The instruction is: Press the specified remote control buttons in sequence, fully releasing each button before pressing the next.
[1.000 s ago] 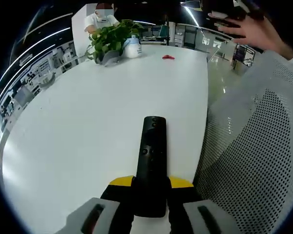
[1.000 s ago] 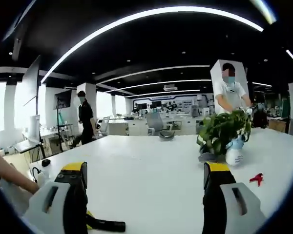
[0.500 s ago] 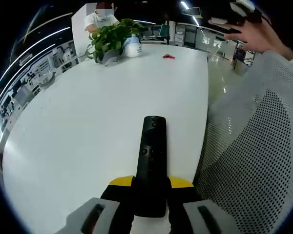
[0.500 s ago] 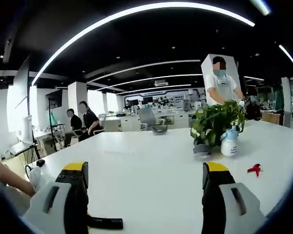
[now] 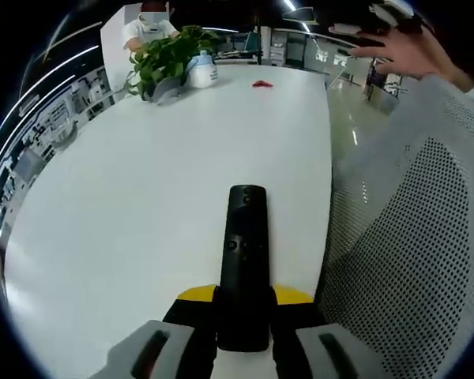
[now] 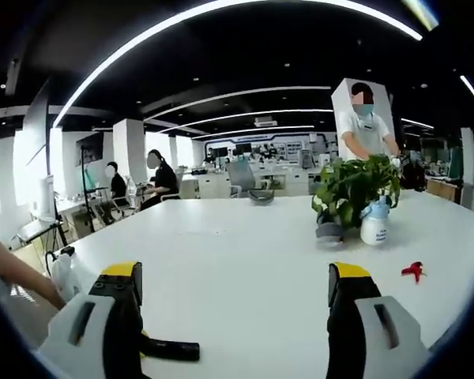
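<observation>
Left gripper view: the left gripper has its fingers clamped on the near end of a black remote control, which points out over the white table — a potted plant stands far left, a mesh chair right. Right gripper view: the right gripper fingers stand wide apart, holding nothing.
</observation>
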